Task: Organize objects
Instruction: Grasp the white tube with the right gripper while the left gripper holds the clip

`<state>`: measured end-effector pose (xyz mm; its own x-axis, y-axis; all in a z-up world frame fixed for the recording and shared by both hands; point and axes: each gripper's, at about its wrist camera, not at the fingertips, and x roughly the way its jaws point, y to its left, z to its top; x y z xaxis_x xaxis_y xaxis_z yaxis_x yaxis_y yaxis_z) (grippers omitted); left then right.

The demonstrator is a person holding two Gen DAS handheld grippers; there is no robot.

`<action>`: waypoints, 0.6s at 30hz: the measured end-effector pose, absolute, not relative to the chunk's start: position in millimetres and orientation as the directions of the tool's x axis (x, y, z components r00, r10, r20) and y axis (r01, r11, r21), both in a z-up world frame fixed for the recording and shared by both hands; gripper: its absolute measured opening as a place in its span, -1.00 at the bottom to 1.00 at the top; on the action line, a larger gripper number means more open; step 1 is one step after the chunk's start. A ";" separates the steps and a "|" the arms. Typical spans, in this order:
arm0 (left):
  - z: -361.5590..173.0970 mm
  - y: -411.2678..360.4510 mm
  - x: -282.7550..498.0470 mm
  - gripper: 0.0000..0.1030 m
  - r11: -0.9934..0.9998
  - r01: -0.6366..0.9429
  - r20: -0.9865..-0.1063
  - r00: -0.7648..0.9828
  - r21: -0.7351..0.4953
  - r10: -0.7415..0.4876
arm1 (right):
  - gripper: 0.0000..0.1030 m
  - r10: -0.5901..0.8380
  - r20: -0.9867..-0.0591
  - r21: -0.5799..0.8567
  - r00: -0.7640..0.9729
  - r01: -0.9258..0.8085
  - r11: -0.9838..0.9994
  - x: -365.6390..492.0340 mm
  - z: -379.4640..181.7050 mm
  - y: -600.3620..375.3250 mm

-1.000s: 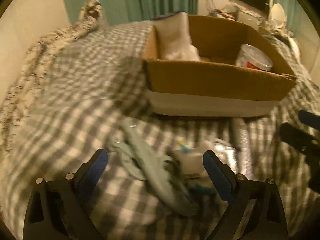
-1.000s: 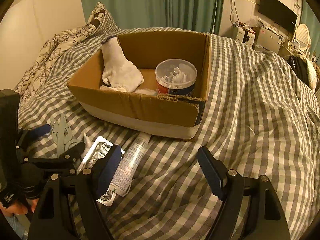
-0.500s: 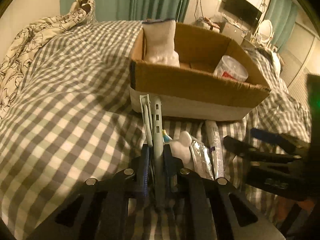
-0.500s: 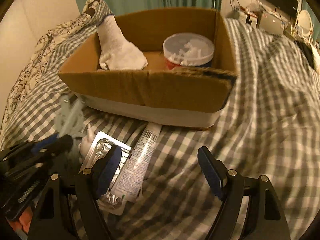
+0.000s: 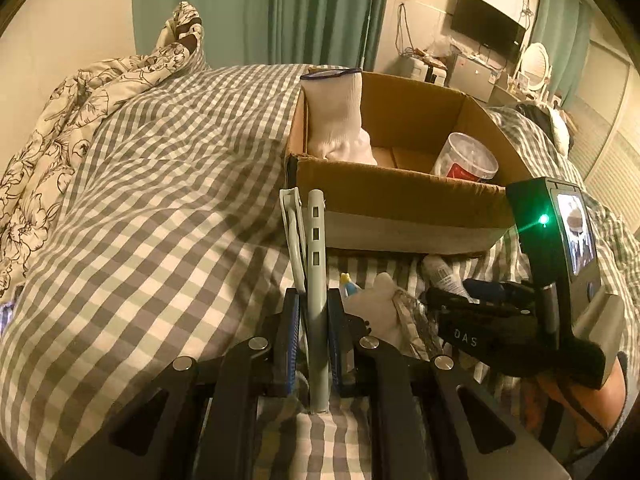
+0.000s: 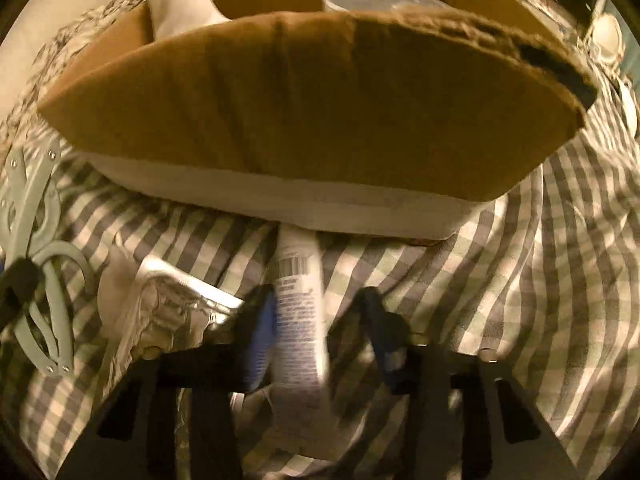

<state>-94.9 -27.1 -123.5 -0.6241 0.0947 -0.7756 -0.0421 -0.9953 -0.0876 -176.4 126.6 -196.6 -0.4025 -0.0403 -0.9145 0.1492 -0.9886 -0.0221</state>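
In the left wrist view, the left gripper [image 5: 313, 320] has its jaws closed on a pale green folding hanger [image 5: 314, 240], which stands up between the blue pads and reaches toward the near wall of the cardboard box [image 5: 400, 190]. The box sits on the checked bed cover [image 5: 160, 240]. Inside it a white sock [image 5: 340, 120] leans in the left corner and a clear lidded tub [image 5: 466, 158] stands toward the right. Just right of the left gripper, on the cover, lie a small white item [image 5: 382, 292] and a crumpled foil pack [image 5: 408, 312]. Further right is the right gripper [image 5: 480, 292], low over a white tube [image 5: 442, 276] near the foot of the box; from here I cannot tell how its jaws stand. A floral quilt [image 5: 80, 100] is bunched at the left, with green curtains [image 5: 280, 8] behind.

In the right wrist view, blurred, the right gripper [image 6: 320, 320] sits close to the box [image 6: 320, 100], whose near wall fills the upper frame. The white tube [image 6: 300, 300] lies lengthwise between the jaws, its far end under the box edge. The left pad is against the tube; a gap shows on the right side, so the jaws are not yet clamped on it. The foil pack [image 6: 168, 308] lies just left of the tube, and the green hanger [image 6: 44, 260] shows at the left edge, held by the dark tip of the other gripper.
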 end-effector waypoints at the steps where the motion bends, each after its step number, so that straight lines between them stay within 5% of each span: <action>1: -123.2 -26.7 -93.1 -0.76 -0.995 -0.042 -0.775 -0.625 -0.088 0.095 | -0.54 -0.042 -0.911 -0.025 -0.410 0.157 -0.987 -172.4 -194.1 126.6; 18: -85.9 -14.2 -58.9 -0.76 -0.993 -0.086 -0.727 -0.677 -0.078 0.115 | -0.61 -0.162 -0.804 0.020 -0.572 0.245 -0.969 -93.1 -114.1 128.1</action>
